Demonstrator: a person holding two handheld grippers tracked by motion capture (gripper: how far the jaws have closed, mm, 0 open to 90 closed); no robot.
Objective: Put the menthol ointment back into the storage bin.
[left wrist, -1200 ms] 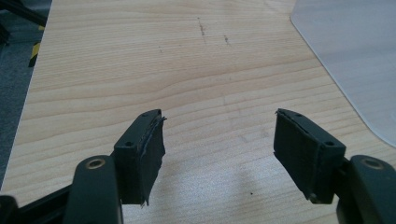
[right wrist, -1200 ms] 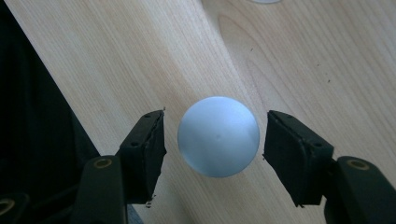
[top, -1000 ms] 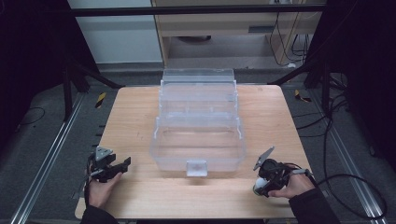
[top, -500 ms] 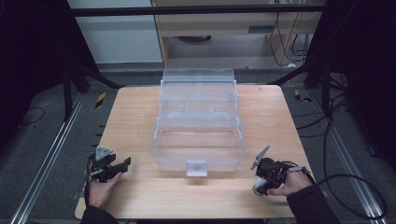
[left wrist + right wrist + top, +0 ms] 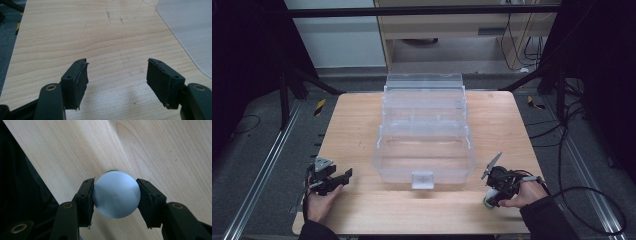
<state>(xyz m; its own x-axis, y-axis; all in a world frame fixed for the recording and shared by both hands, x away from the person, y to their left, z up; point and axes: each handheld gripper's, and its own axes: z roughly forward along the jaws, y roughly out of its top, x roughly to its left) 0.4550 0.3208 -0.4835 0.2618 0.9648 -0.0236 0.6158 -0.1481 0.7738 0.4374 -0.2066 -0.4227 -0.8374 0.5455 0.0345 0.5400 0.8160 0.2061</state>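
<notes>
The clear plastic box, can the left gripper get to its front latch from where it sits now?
Probably yes. The left gripper is open and empty, and bare wooden table lies between it and the latch on the clear plastic box.

On the table [image 5: 362, 120] a stepped storage box [image 5: 424, 132] stands in the middle, its tiers rising toward the far edge and its latch [image 5: 422, 179] on the near wall. The left tool [image 5: 343, 176] rests near the table's near left corner, left of the box and apart from it, with bare table between its jaws. The right tool [image 5: 488, 199] sits near the near right corner, right of the box's near corner and just beside it. A round-topped container [image 5: 116, 194] stands on the table between the right tool's jaws, both pads touching its sides. Beyond the far edge, on the floor, stands a cabinet [image 5: 462, 30].
</notes>
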